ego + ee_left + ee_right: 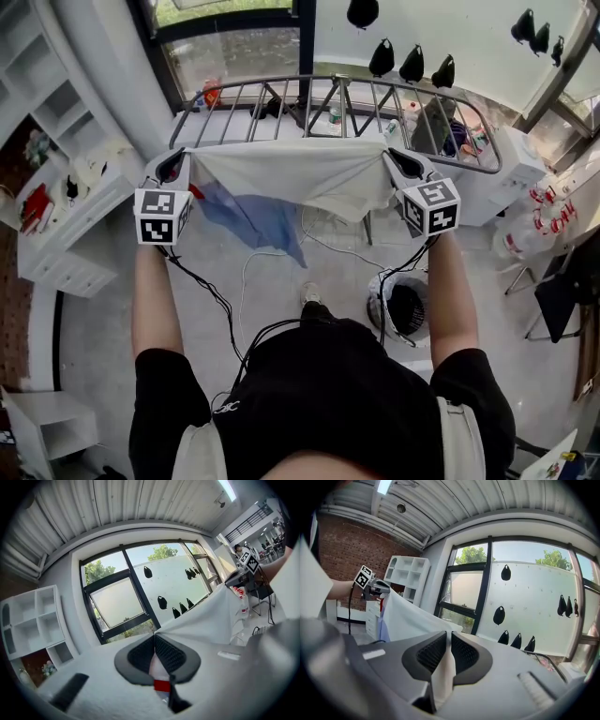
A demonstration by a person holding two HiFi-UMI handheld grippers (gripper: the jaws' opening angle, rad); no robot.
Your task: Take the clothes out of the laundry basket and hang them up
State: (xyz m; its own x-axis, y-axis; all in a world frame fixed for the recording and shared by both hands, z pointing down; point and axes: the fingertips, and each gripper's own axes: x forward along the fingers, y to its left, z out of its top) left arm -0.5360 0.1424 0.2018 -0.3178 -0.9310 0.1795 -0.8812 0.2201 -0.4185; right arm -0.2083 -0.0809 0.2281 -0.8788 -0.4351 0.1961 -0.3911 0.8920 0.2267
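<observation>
A white garment (300, 173) with a light blue part (258, 220) is stretched between my two grippers, just in front of the metal drying rack (328, 103). My left gripper (174, 165) is shut on its left corner, where a small red tag shows; cloth sits pinched between the jaws (154, 660). My right gripper (401, 163) is shut on the right corner, with white cloth (444, 667) hanging from between the pads. The garment (403, 618) runs across to the left gripper (377, 588) in the right gripper view. The laundry basket (405, 305) stands on the floor by my right leg.
White cubby shelves (56, 178) stand to the left, and a window (234, 47) lies behind the rack. Clothes and bottles (450, 131) lie on the rack's right end. A dark folding chair (562, 291) stands at far right. Cables (253, 272) trail on the floor.
</observation>
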